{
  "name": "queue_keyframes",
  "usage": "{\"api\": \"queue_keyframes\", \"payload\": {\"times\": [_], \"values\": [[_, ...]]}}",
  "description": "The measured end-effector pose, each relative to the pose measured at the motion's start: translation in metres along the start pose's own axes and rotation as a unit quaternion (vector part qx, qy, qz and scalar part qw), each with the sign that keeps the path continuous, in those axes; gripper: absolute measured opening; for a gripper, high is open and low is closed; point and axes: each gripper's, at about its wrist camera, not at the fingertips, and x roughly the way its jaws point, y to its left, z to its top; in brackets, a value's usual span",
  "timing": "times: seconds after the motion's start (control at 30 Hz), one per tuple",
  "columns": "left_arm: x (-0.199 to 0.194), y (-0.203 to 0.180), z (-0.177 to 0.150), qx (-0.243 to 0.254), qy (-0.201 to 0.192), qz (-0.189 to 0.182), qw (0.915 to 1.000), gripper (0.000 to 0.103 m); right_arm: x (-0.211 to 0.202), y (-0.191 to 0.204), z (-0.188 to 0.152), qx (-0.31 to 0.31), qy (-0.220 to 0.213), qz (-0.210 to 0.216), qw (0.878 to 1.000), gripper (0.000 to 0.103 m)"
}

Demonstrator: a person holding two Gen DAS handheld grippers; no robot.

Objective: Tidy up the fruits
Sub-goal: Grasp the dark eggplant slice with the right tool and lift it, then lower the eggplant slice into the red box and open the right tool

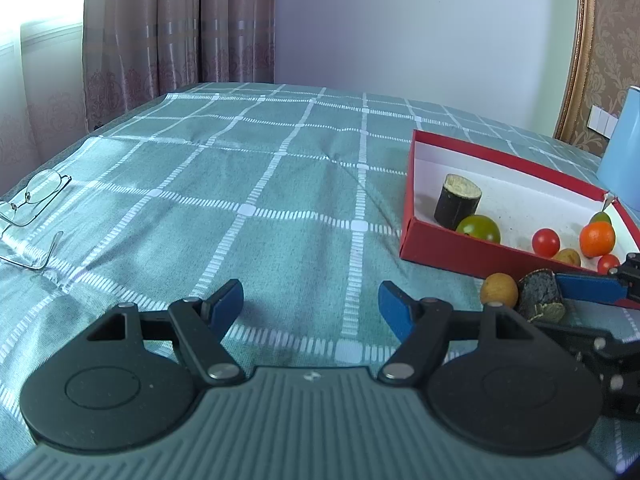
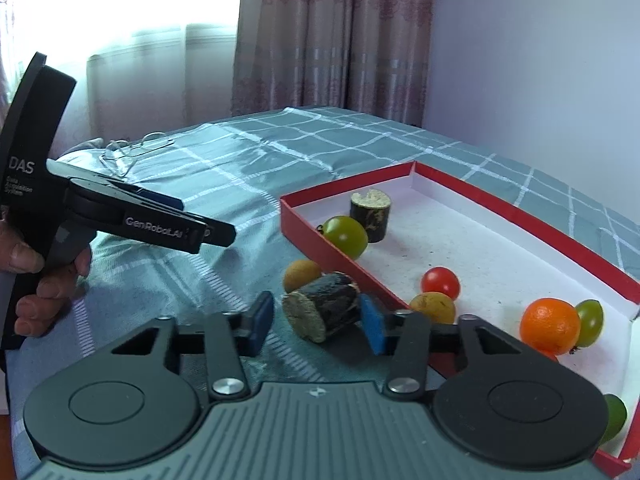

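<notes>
A red box (image 2: pixel 320 240) with a white inside lies on the checked cloth. It holds a dark sugarcane stub (image 2: pixel 370 216), a green tomato (image 2: pixel 346 236), a red tomato (image 2: pixel 440 282), an orange (image 2: pixel 550 326) and other small fruits. Outside its near wall lie a second dark sugarcane piece (image 2: pixel 324 306) and a small tan fruit (image 2: pixel 300 274). My right gripper (image 2: pixel 318 322) is open, its fingers on either side of that sugarcane piece, the right pad touching it. My left gripper (image 1: pixel 311 306) is open and empty over the cloth, left of the box (image 1: pixel 440 248).
A pair of glasses (image 1: pixel 36 200) lies at the cloth's far left edge. A light blue object (image 1: pixel 624 152) stands behind the box. Curtains and a wall lie beyond the bed. The left gripper (image 2: pixel 192 232) shows in the right wrist view, held by a hand.
</notes>
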Motion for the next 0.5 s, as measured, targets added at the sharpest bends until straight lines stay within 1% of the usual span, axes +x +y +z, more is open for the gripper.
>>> {"api": "queue_keyframes", "payload": {"times": [0.2,0.33,0.5], "values": [[0.001,0.001,-0.002,-0.001,0.0,0.001,1.0,0.072,-0.003,0.002,-0.001,0.01,-0.005,-0.009,1.0,0.041],[0.0,0.002,-0.002,-0.002,0.0,0.002,1.0,0.072,-0.018,0.009,-0.005,0.015,-0.028,-0.008,0.999,0.041],[-0.001,0.002,-0.002,-0.005,-0.002,0.004,1.0,0.072,-0.048,0.008,-0.017,0.049,-0.067,-0.026,0.996,0.041]]}}
